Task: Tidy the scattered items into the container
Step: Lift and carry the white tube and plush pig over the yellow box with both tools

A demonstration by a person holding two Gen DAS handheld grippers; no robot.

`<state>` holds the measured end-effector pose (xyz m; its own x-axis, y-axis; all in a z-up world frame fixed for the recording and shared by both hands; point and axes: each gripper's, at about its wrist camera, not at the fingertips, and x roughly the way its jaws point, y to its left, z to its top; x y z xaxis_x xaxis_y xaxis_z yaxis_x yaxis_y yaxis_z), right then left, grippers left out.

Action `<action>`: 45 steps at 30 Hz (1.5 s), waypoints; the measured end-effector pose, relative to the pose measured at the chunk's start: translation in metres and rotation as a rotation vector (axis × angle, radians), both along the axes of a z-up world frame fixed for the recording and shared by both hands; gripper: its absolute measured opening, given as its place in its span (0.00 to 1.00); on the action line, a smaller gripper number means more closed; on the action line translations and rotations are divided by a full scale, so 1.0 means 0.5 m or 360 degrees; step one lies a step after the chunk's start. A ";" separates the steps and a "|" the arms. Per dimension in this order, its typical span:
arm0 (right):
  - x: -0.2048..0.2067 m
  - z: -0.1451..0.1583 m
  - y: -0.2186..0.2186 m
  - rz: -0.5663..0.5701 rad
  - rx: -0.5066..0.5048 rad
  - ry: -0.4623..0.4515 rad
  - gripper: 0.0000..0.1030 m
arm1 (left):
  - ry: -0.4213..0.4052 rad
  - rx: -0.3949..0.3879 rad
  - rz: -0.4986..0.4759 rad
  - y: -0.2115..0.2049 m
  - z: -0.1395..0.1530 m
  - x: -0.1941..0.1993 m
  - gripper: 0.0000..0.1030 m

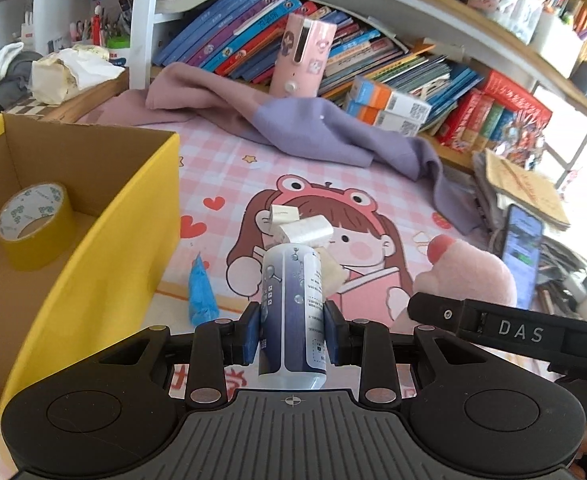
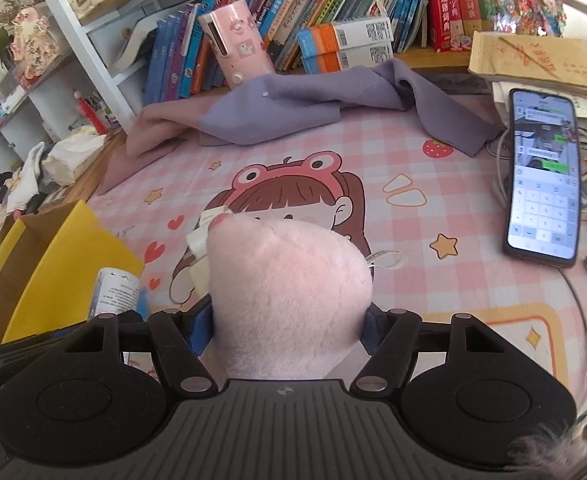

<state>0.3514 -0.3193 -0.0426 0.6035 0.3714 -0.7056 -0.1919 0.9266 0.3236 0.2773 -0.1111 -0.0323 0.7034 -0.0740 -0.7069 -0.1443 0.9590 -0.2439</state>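
My left gripper (image 1: 292, 330) is shut on a small blue-and-white bottle (image 1: 292, 312), held upright above the mat. To its left stands the yellow cardboard box (image 1: 105, 248) with a roll of yellow tape (image 1: 33, 224) inside. My right gripper (image 2: 287, 330) is shut on a pink plush toy (image 2: 289, 284), which hides most of its pads. The same plush (image 1: 469, 276) shows at the right of the left wrist view, and the bottle (image 2: 115, 290) at the left of the right wrist view. White packets (image 1: 301, 228) and a blue wrapper (image 1: 202, 292) lie on the mat.
A purple cloth (image 2: 293, 108) lies crumpled at the back of the pink cartoon mat (image 2: 413, 240). A lit phone (image 2: 543, 180) rests at the right beside stacked papers. Leaning books (image 1: 253, 28) and a pink cylinder (image 1: 301, 56) line the shelf behind.
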 end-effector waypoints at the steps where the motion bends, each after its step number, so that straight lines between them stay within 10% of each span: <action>1: -0.012 0.005 0.002 -0.0004 -0.0002 -0.0008 0.65 | -0.0001 -0.0031 -0.0003 0.004 0.003 -0.009 0.30; 45: -0.500 0.065 0.283 0.0040 -0.0285 -0.0199 0.65 | -0.0116 -0.0007 -0.0217 0.239 0.042 -0.443 0.30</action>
